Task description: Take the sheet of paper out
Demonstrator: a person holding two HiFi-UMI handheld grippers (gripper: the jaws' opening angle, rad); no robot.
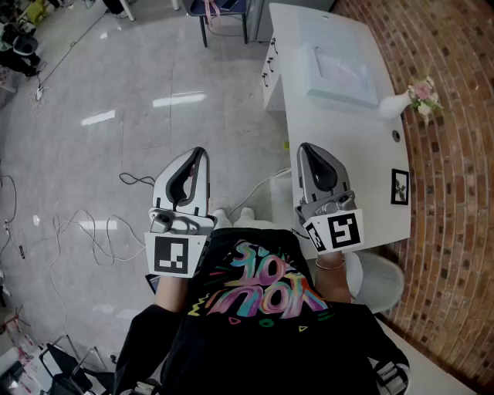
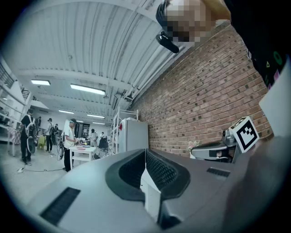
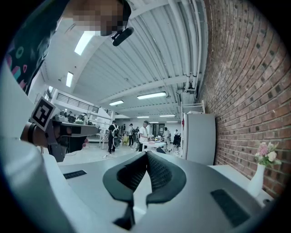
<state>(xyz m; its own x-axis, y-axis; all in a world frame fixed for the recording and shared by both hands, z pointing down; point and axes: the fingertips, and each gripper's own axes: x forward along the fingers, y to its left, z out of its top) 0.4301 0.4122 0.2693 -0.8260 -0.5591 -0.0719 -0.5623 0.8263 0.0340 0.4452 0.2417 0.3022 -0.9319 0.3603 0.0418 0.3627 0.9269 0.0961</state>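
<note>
A pale shallow tray (image 1: pixel 330 94) sits on the far half of the white table (image 1: pixel 386 162), and a white sheet of paper (image 1: pixel 343 69) seems to lie in it. My right gripper (image 1: pixel 306 148) is held level over the table's near left edge, well short of the tray, its jaws together and empty. My left gripper (image 1: pixel 200 152) hangs level over the floor left of the table, also shut on nothing. In the left gripper view the left gripper (image 2: pixel 145 152) has its ribbed pads meeting; in the right gripper view the right gripper (image 3: pixel 146 154) is the same.
A white vase of flowers (image 1: pixel 409 99) and a square marker (image 1: pixel 399 187) are on the table by the brick wall (image 1: pixel 455 154). Cables (image 1: pixel 85 231) trail across the grey floor. A chair (image 1: pixel 224 15) stands far off. People work at a distant table (image 3: pixel 152 145).
</note>
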